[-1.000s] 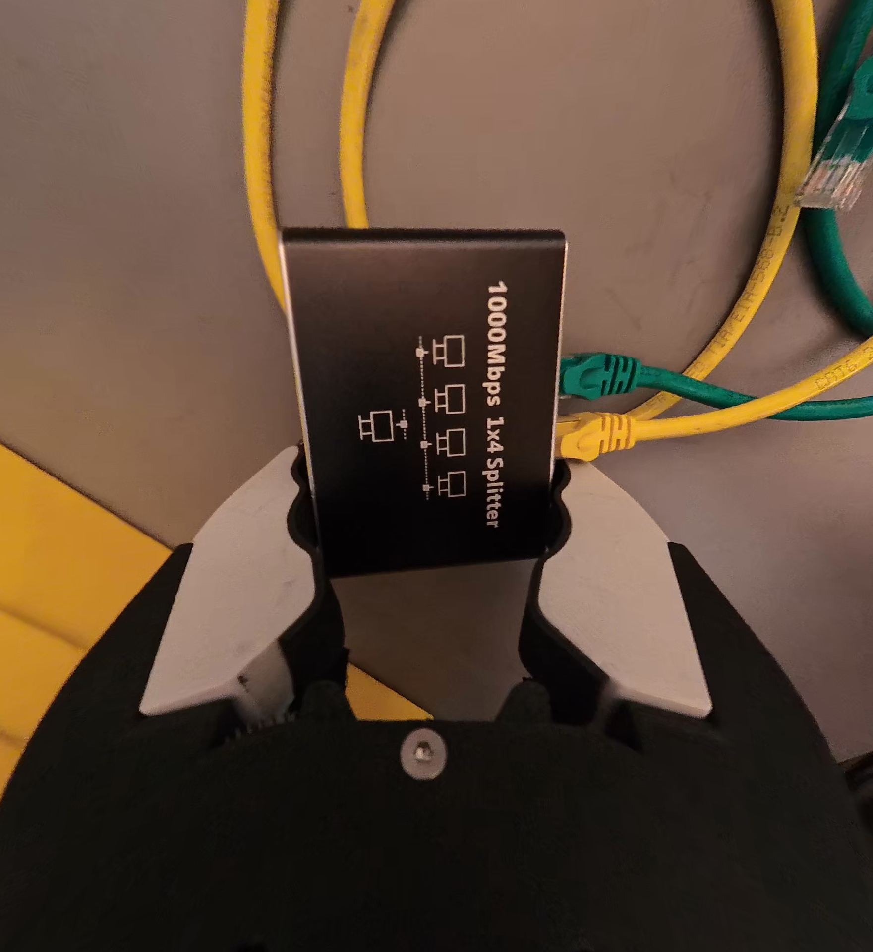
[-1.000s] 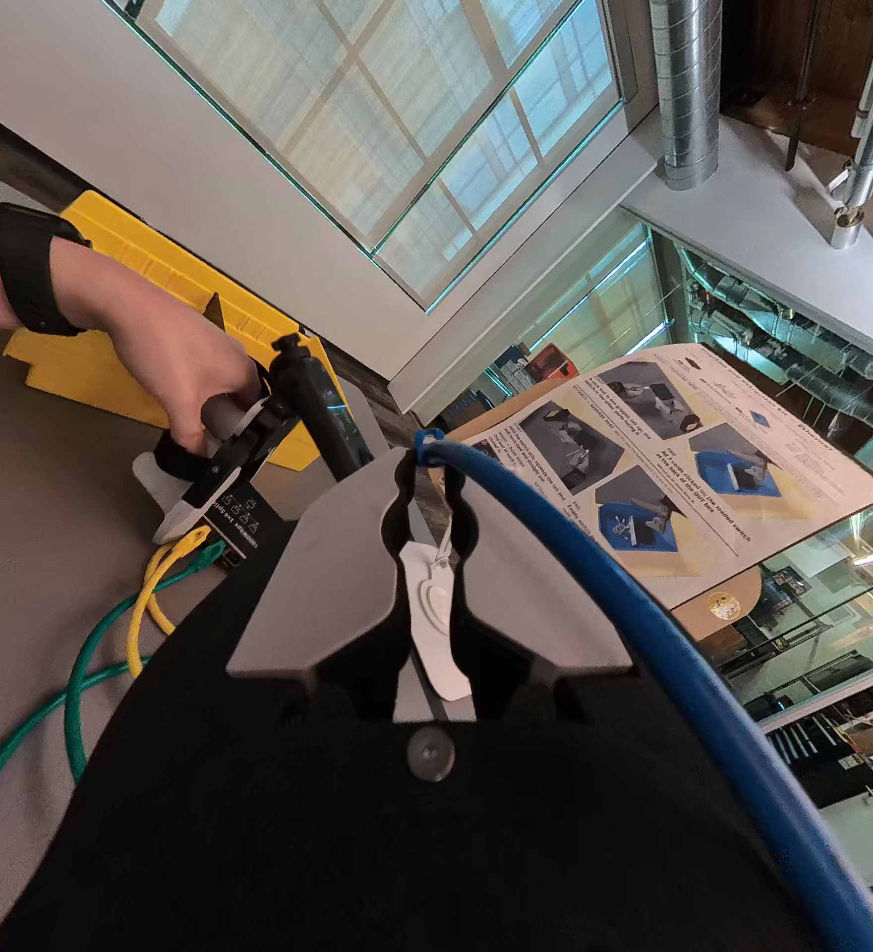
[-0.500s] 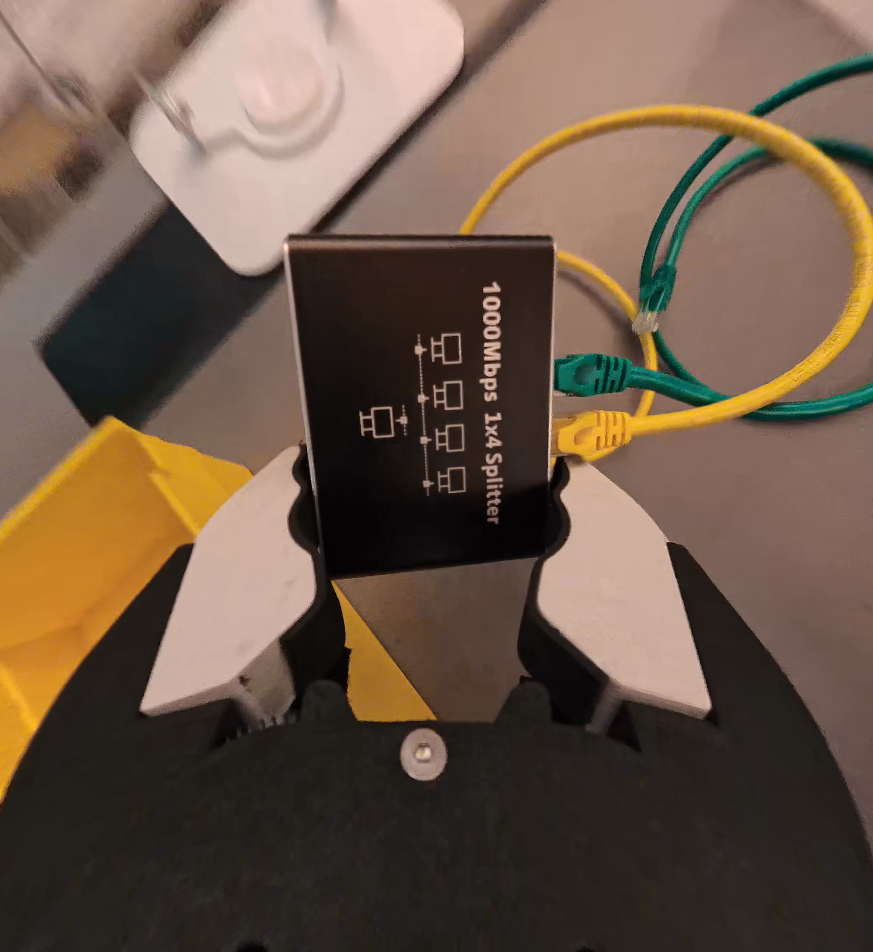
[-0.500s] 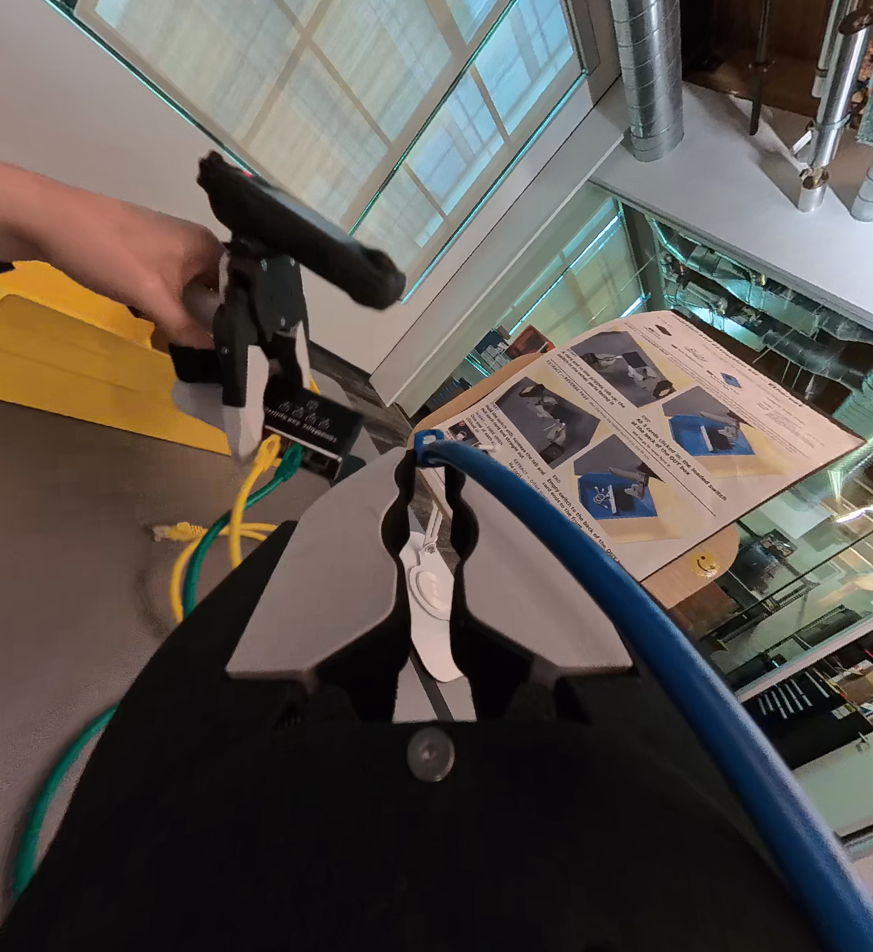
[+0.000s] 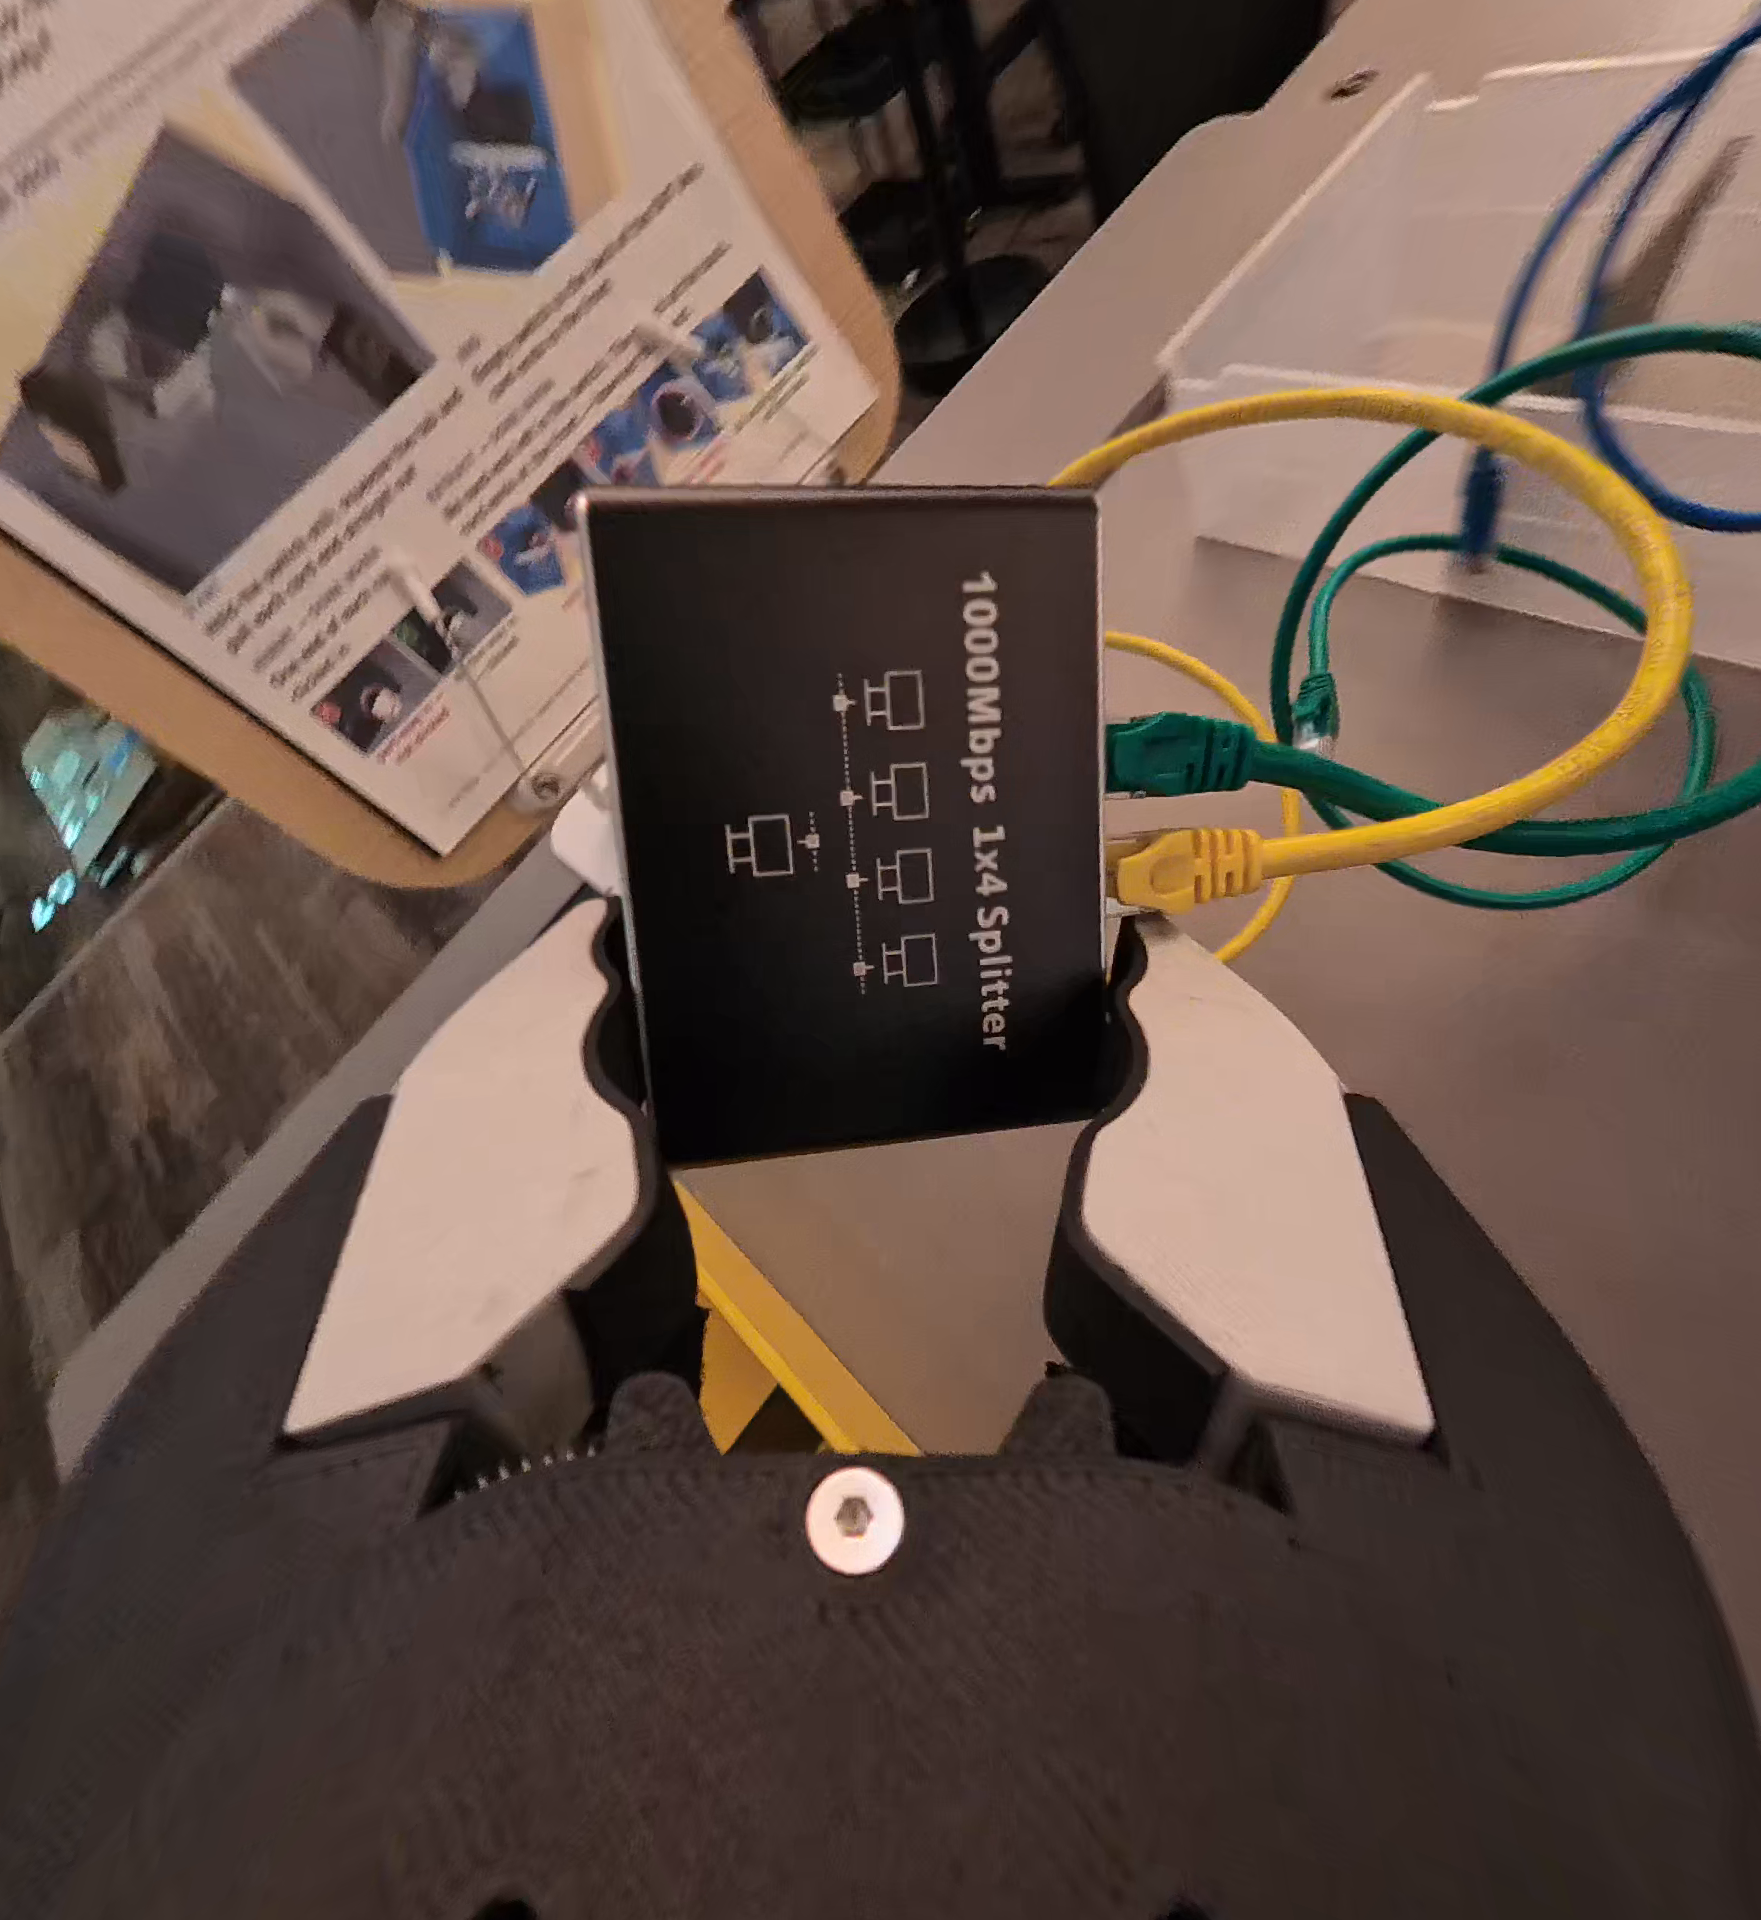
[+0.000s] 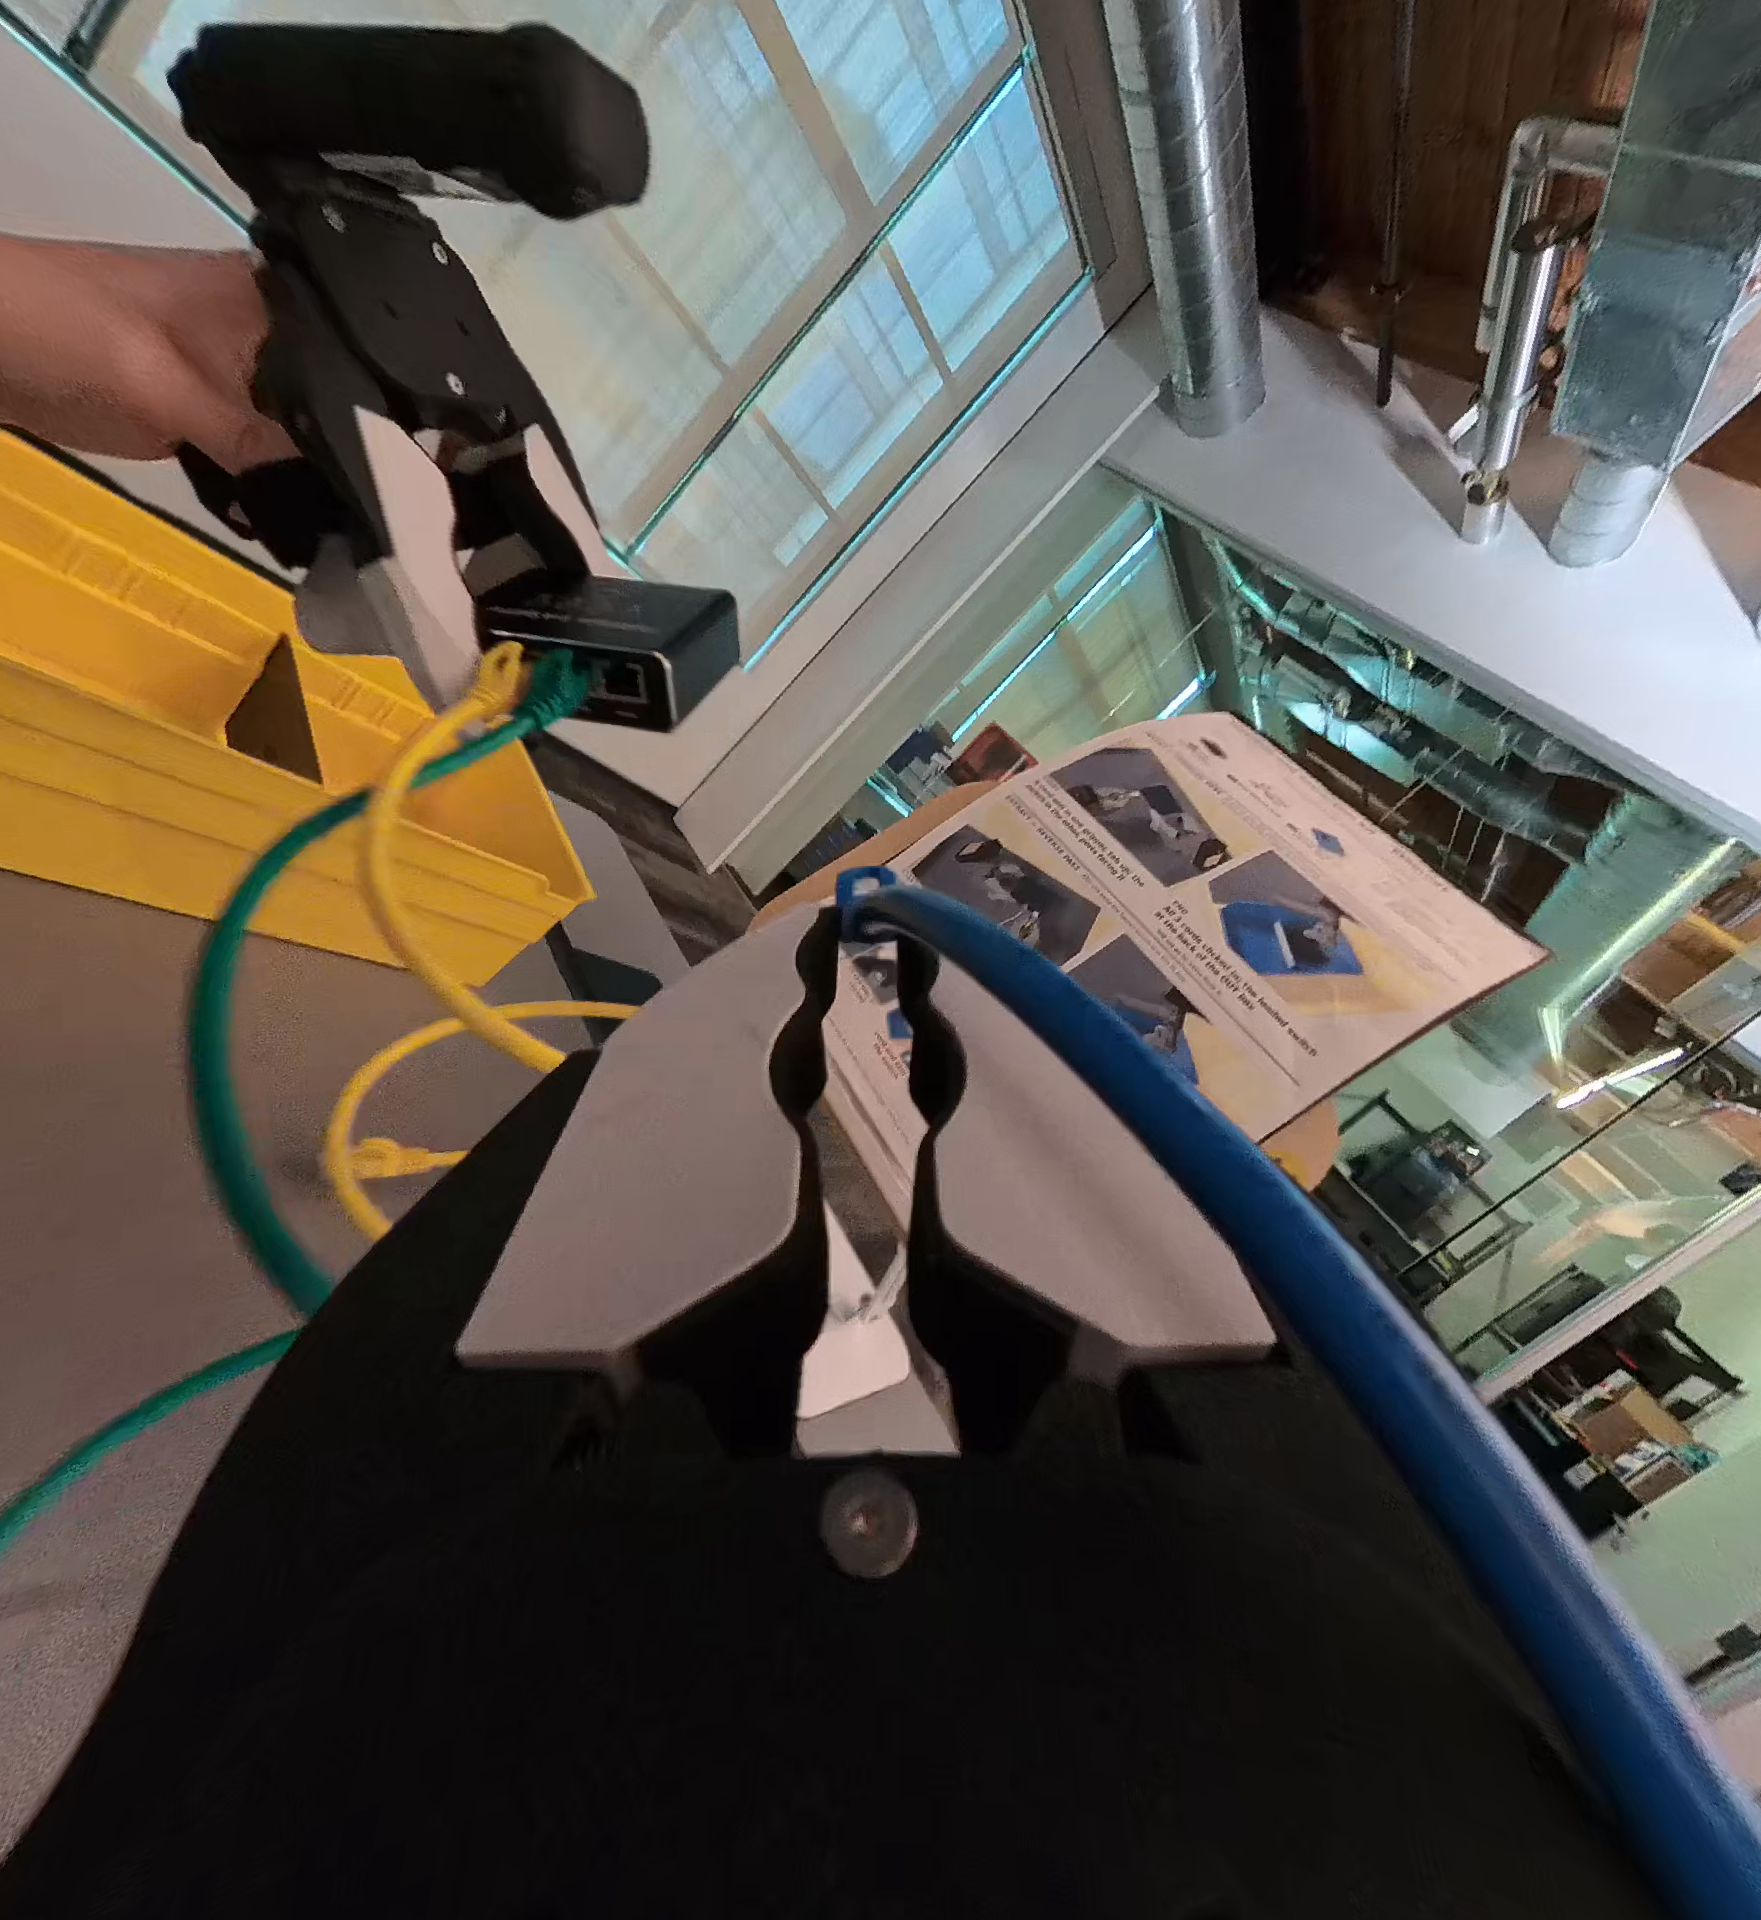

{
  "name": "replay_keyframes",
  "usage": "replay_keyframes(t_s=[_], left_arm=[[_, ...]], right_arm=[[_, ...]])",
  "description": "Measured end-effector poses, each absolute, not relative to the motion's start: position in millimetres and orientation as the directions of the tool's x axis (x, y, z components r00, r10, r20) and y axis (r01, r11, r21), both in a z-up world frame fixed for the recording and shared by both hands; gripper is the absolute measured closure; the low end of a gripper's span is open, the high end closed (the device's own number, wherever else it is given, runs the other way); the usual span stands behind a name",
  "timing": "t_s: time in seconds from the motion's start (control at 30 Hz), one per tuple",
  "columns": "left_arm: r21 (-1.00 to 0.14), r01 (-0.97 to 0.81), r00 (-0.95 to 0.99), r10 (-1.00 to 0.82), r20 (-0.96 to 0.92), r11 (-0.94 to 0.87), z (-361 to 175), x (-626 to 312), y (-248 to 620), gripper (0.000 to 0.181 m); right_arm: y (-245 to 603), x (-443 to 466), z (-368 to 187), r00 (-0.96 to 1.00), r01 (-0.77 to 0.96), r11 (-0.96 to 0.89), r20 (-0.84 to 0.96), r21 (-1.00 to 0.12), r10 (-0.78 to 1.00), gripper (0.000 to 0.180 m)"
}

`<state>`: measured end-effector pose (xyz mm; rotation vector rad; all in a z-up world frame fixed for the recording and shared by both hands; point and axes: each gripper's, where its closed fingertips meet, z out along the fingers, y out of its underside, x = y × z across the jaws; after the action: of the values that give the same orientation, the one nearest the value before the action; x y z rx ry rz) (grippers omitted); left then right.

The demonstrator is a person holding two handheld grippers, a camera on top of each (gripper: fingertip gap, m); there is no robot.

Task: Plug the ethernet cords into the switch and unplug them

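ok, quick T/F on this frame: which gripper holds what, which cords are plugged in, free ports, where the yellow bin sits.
1. The left gripper is shut on the flat black metal switch. True.
2. A green ethernet cord and a yellow ethernet cord are plugged into the switch. True.
3. The right gripper is open and holds nothing. False: it is shut on the blue ethernet cord near its plug.
4. Every port on the switch is filled. False: the right wrist view shows an open port.
5. The yellow plastic bin sits on the grey table. True.
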<state>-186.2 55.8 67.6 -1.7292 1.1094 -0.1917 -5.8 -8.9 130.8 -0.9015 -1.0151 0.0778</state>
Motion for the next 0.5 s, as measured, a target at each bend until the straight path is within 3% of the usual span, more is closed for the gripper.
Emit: replay_keyframes(t_s=[0.3, 0.5], left_arm=[[-0.865, -0.475, 0.3, -0.895, -0.329, 0.159, 91, -164, -5, 0.096], [-0.899, -0.417, 0.239, -0.938, -0.252, 0.135, 91, -132, -11, 0.097]], right_arm=[[-39, -21, 141, 0.5, 0.258, 0.746, 0.746, -0.614, 0.441, 0.17], [-59, -60, 133, 0.451, 0.286, 0.818, 0.823, -0.499, 0.345, 0.17]])
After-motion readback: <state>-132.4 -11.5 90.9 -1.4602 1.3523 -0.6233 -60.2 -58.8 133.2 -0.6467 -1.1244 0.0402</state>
